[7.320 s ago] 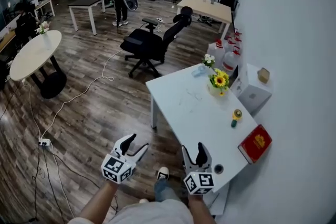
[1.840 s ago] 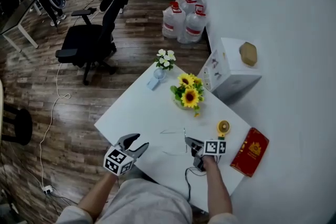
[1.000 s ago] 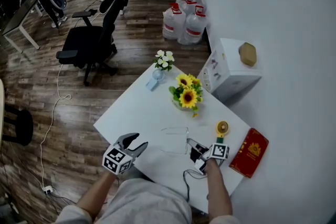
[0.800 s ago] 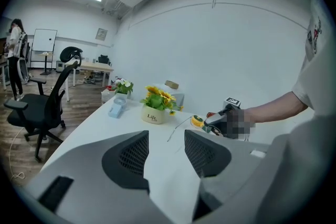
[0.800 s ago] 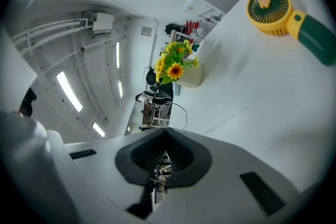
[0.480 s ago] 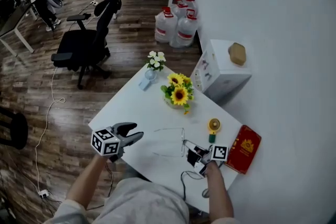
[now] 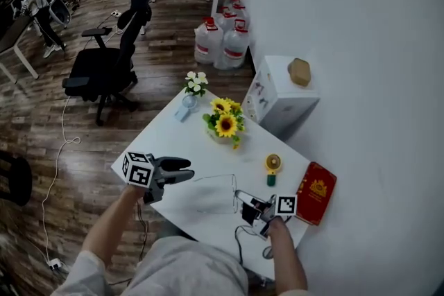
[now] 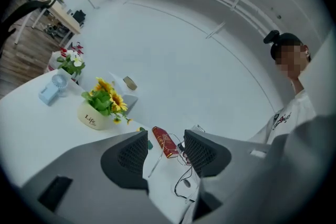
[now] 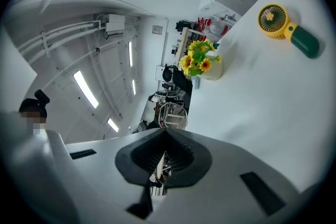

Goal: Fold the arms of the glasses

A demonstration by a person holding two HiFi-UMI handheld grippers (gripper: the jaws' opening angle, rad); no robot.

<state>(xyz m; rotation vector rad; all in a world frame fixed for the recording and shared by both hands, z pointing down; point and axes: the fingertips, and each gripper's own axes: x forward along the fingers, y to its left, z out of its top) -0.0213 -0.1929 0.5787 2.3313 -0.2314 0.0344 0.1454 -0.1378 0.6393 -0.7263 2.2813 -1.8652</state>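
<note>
I record the right gripper [image 9: 165,134] clenched on one end of the glasses [image 9: 173,116] over the white table [image 7: 201,142], the left gripper [image 8: 164,150] spread and empty; the frame looks light, thin and easily bent, so I judge the free arm is best taken near its hinge.

The glasses [image 7: 216,192] are thin and wire-rimmed with clear lenses, faint against the white table [image 7: 201,143]. Both arms stand unfolded, running toward 9 o'clock from the front. That front end is pinched in the closed right gripper [image 7: 243,199]. The glasses are at 6 o'clock from the sunflowers [image 7: 223,125].
</note>
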